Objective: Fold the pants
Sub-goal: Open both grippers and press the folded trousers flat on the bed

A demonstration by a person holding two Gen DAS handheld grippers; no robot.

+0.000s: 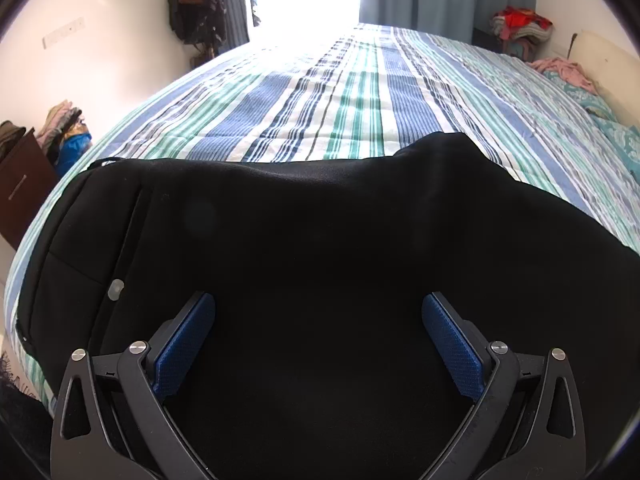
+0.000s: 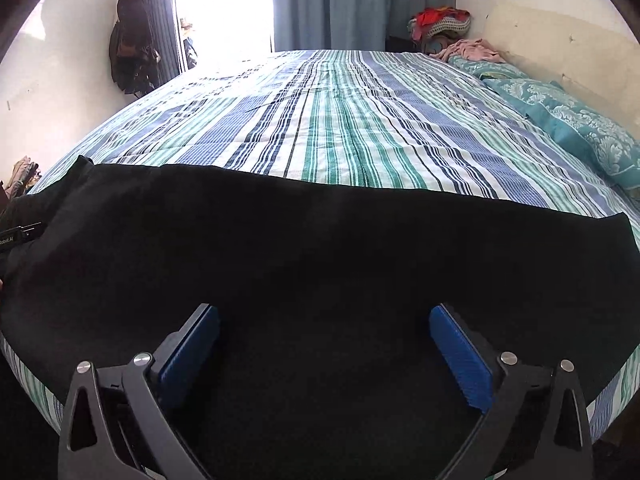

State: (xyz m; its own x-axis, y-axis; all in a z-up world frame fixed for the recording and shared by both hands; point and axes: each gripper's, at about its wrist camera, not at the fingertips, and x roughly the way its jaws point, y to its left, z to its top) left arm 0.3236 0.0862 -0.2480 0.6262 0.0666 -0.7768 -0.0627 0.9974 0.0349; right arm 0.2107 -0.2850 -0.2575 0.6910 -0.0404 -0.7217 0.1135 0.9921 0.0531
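Black pants (image 1: 304, 232) lie spread across the near edge of a striped bed. In the left wrist view the waistband end with a pale button (image 1: 115, 289) lies at the left. My left gripper (image 1: 319, 304) hovers low over the black cloth, open wide, with nothing pinched between its blue pads (image 1: 184, 348). The right wrist view shows the pants (image 2: 320, 248) as a long flat band reaching the right side of the bed. My right gripper (image 2: 325, 316) is open wide just above the fabric, its blue pads (image 2: 460, 356) apart and holding nothing.
The bed's blue, green and white striped sheet (image 2: 340, 120) stretches beyond the pants. Teal pillows (image 2: 568, 120) and a pink cloth (image 2: 472, 50) lie at the far right. Clothes hang on the left wall (image 2: 132, 36). A dark dresser (image 1: 20, 184) stands left of the bed.
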